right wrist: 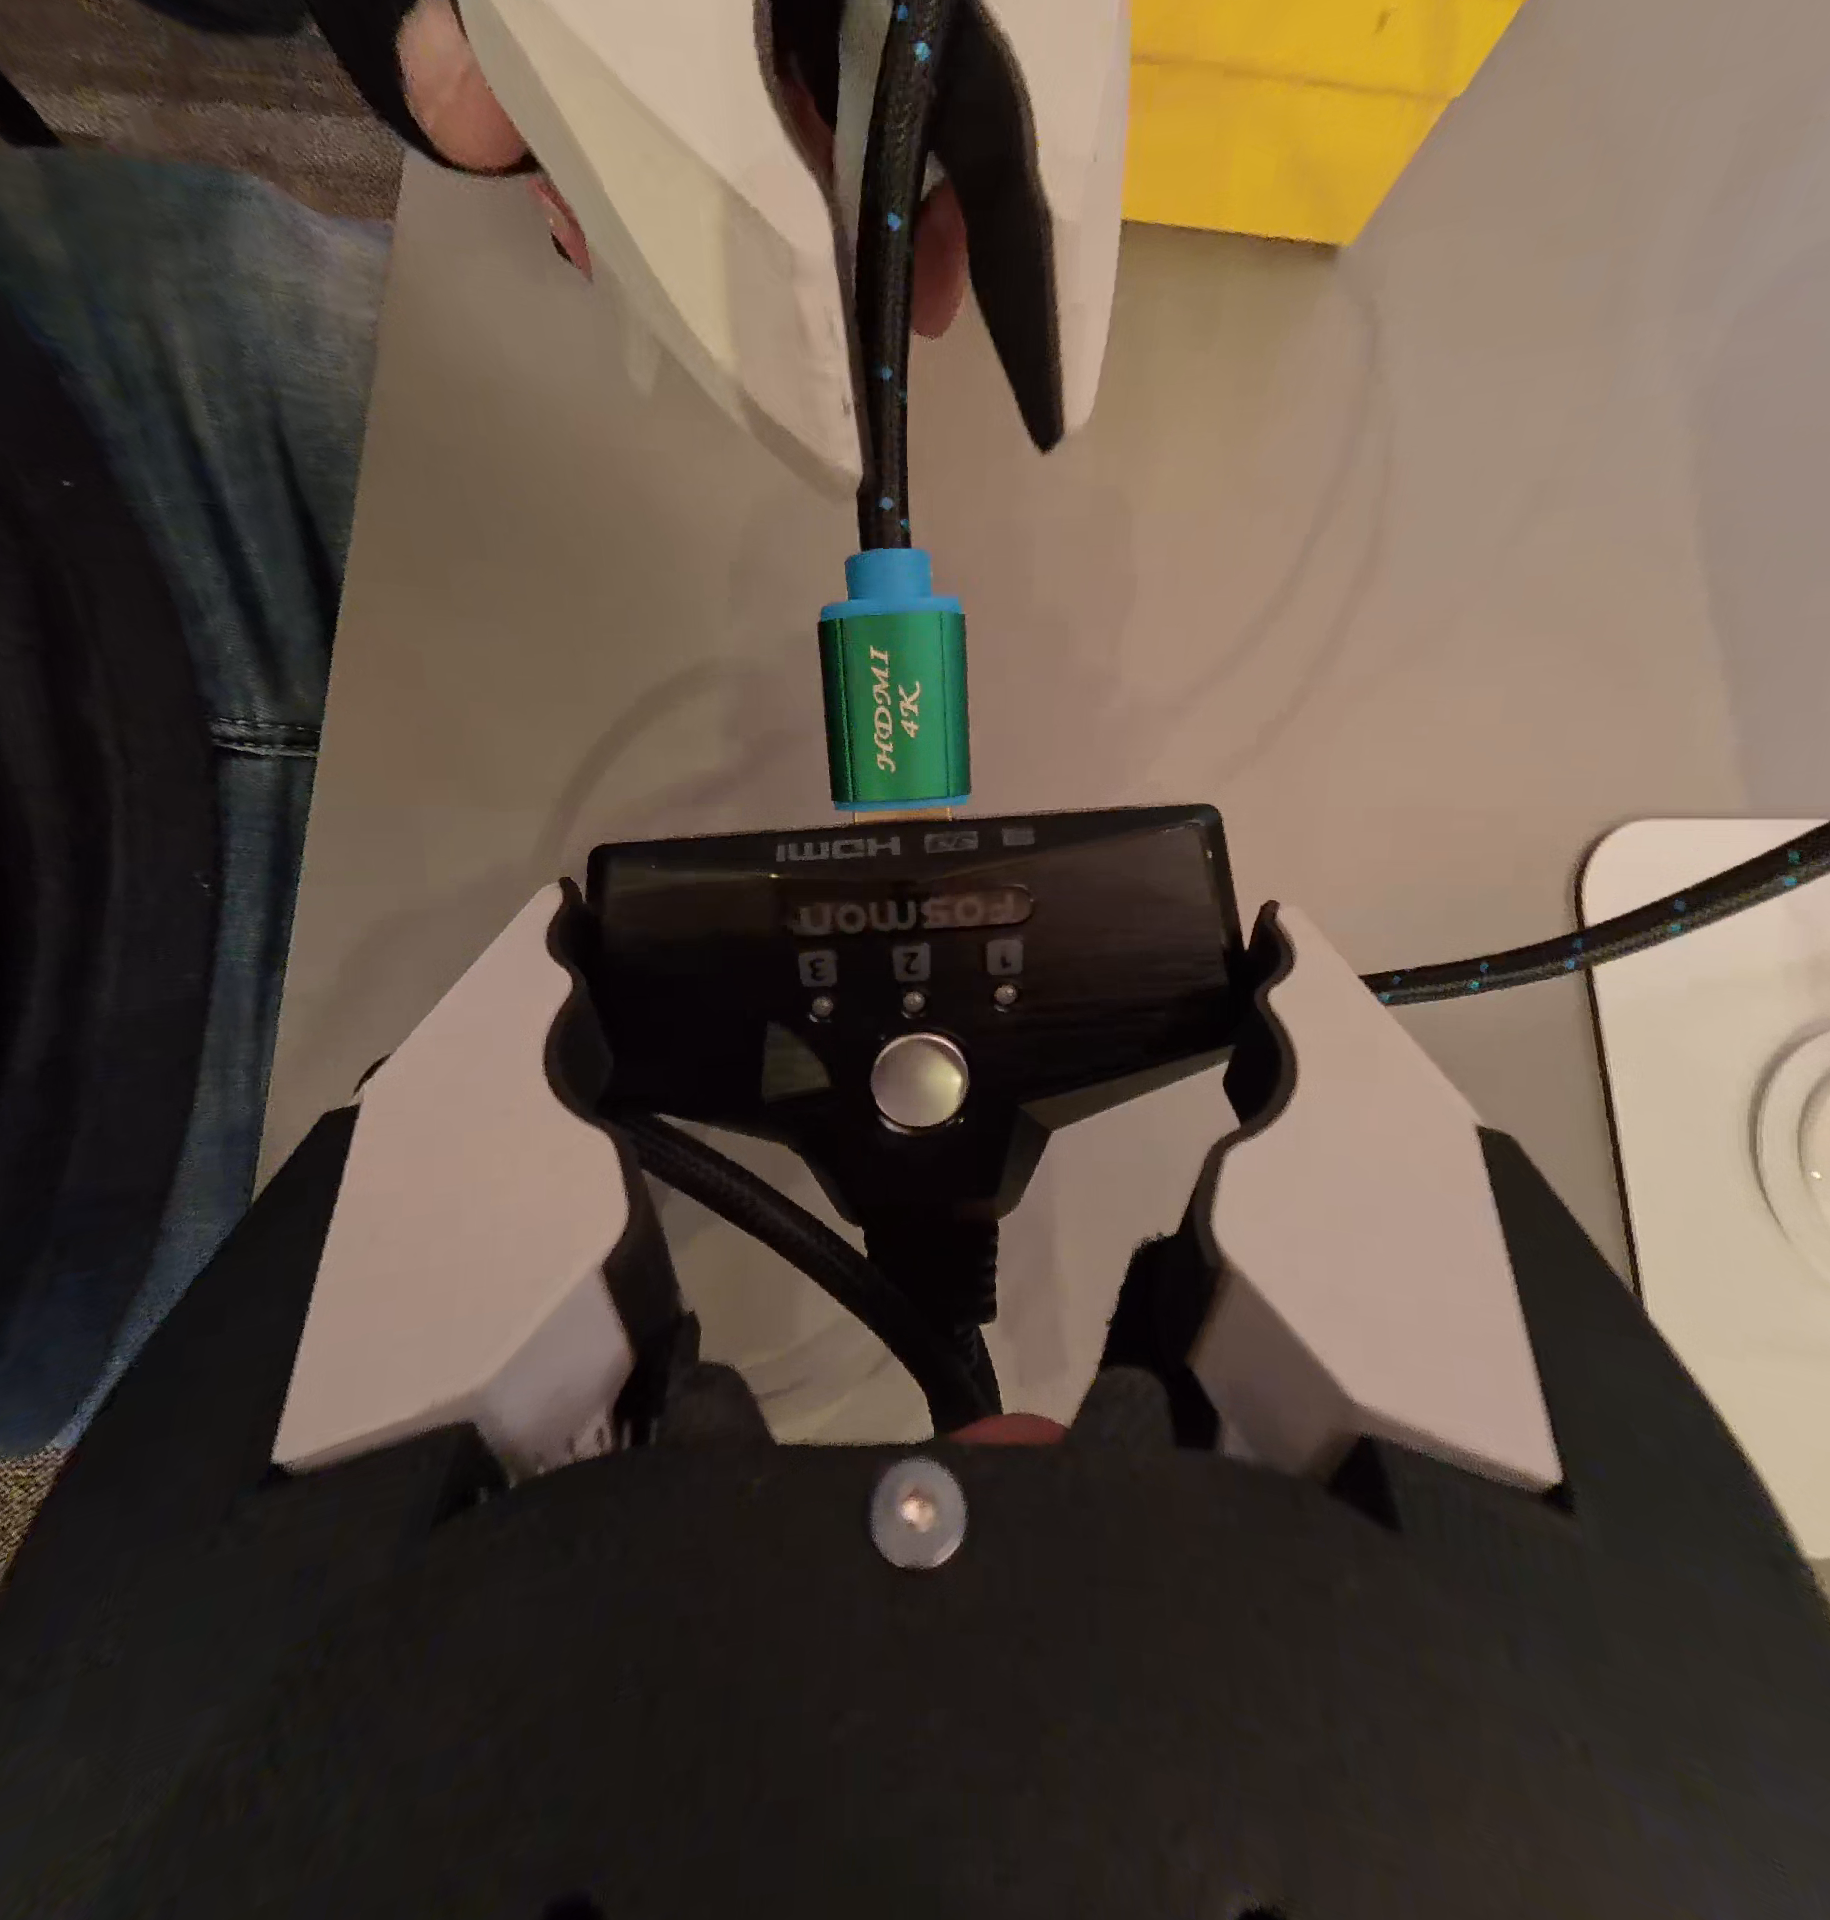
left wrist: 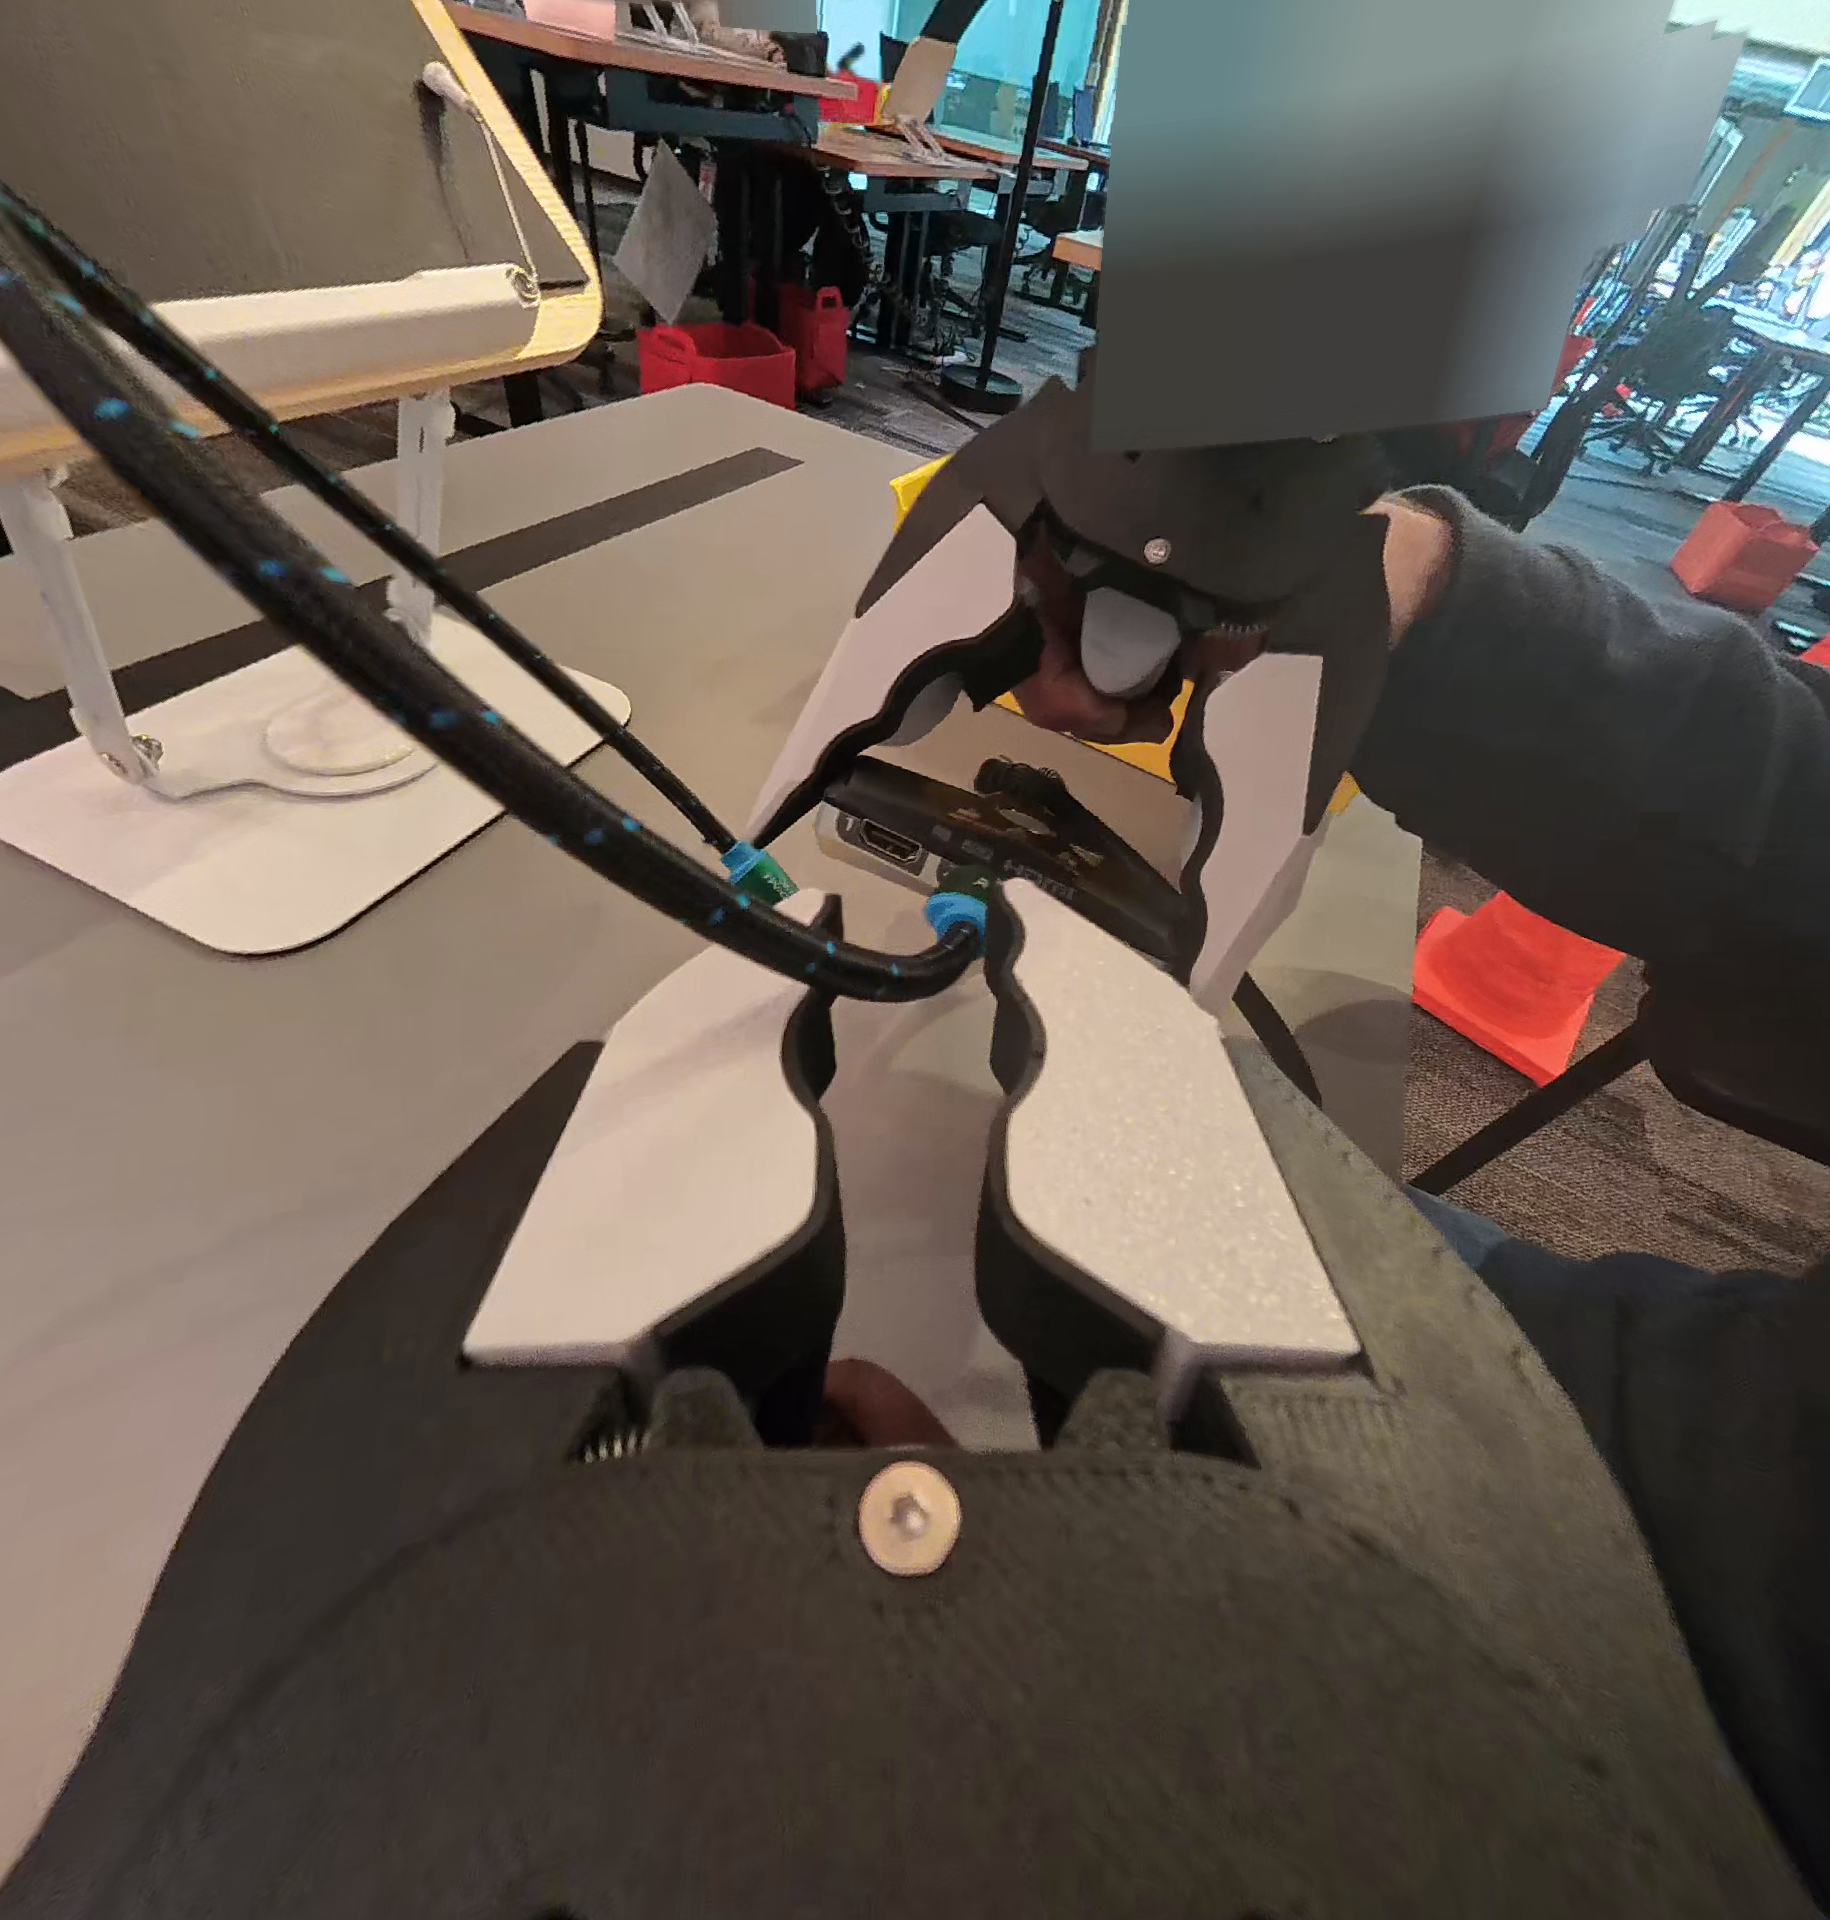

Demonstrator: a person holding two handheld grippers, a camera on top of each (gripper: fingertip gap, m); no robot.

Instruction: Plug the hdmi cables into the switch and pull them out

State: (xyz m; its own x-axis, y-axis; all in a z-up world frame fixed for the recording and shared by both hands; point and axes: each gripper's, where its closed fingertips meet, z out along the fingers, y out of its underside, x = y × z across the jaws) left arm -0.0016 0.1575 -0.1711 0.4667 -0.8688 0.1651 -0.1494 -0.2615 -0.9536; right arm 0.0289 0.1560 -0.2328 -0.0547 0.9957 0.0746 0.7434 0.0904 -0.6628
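Two hand-held grippers meet over a grey worktop (right wrist: 578,540). Right hand-held gripper (right wrist: 906,997) clamps the black switch (right wrist: 906,914) by its sides. Left hand-held gripper (right wrist: 942,447) pinches a braided HDMI cable (right wrist: 885,416) just behind the switch-facing green plug (right wrist: 895,712), which sits at the port. Seating depth is hidden; judged next: push straight in or withdraw. A second cable (left wrist: 620,748) ends beside the switch.

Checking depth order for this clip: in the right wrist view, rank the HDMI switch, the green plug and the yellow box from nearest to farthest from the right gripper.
1. HDMI switch, held between the right gripper fingers.
2. Green plug, just beyond the switch's far edge.
3. Yellow box, top right, farthest.
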